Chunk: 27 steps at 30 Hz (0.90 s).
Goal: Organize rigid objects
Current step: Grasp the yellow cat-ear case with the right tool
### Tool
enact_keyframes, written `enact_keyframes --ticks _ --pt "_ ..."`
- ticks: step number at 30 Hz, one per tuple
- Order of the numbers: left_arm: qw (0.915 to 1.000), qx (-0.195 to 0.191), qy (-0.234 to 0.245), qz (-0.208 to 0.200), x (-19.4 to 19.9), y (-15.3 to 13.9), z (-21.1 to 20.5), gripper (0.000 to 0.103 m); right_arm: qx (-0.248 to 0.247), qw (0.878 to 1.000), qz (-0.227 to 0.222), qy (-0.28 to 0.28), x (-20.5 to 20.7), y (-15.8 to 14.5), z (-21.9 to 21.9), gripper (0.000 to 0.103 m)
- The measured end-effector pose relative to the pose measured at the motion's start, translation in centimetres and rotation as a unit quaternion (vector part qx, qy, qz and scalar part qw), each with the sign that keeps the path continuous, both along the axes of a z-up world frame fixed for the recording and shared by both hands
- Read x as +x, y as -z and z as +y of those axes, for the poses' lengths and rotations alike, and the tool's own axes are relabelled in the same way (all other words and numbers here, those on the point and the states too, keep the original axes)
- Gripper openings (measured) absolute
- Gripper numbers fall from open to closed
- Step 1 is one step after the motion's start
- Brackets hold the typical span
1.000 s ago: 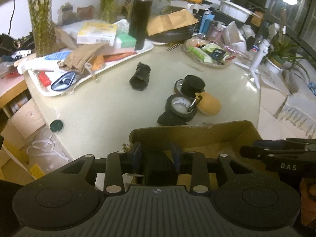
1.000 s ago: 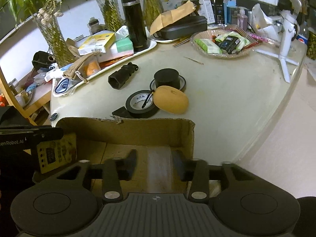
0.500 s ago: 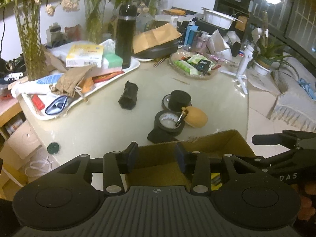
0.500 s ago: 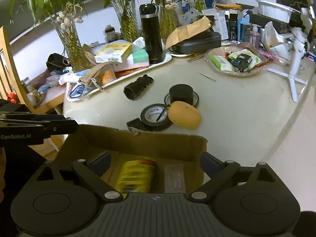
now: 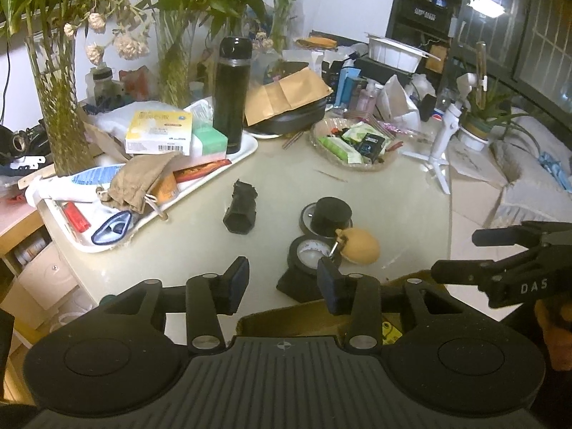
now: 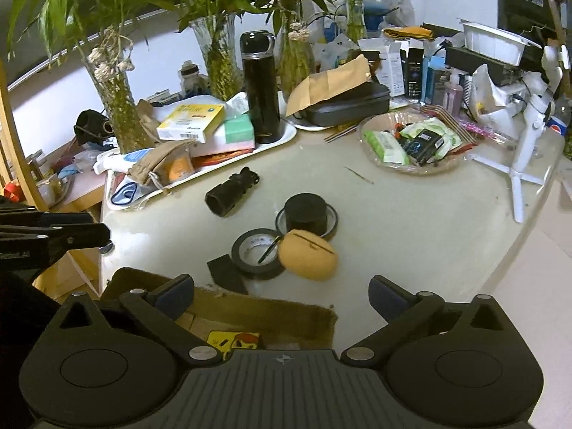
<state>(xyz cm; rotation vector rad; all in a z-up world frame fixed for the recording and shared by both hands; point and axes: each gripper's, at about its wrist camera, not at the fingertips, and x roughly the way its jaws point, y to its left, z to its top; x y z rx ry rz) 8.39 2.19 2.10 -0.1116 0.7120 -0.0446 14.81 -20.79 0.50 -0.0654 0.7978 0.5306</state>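
Left gripper [image 5: 282,282] above the near rim of a cardboard box [image 6: 264,316], jaws apart with nothing between the pads, having just been opening. Right gripper [image 6: 282,295] over the same box, jaws spread as wide as they go, also just opened, nothing clamped. Inside the box, directly below the right gripper, a yellow packet [image 6: 234,341] with a red and black print, lying on the box floor; beside it possibly a second, clear item, too hidden by the gripper body to tell.

Beyond the box on the pale tabletop [image 6: 411,225], close together:
- a black tape roll [image 6: 255,254] lying flat, with a flat black wedge [image 6: 227,273] touching its near side;
- a tan egg-shaped case [image 6: 307,259] resting against the tape roll, its clip reaching into the roll's hole;
- a black round cap [image 6: 305,211] standing on a ringed disc just behind the case;
- a black ribbed adapter [image 6: 230,193] on its side, apart from the group, nearer the white tray [image 6: 286,136].

On the tray: a tall black flask [image 6: 259,89] upright, a yellow box [image 6: 191,121], a green pack, a tan drawstring pouch [image 6: 159,162]. To the right, a glass dish [image 6: 414,143] of packets and a white tripod [image 6: 525,150]. Vases of greenery along the back.
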Motion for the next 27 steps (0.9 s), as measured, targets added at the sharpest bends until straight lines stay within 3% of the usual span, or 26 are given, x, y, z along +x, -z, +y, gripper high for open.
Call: enact_keyframes --ticks 3,27 --pt "1.0000 0.004 -0.003 -0.004 -0.1 0.0 0.4 0.053 -0.004 1.000 0.004 -0.001 0.6 0.1 -0.2 0.103" --pt "1.0000 -0.002 0.002 0.006 1.8 1.3 1.5 0.053 0.021 0.996 0.083 0.006 7.1 2.0 -0.5 0.103"
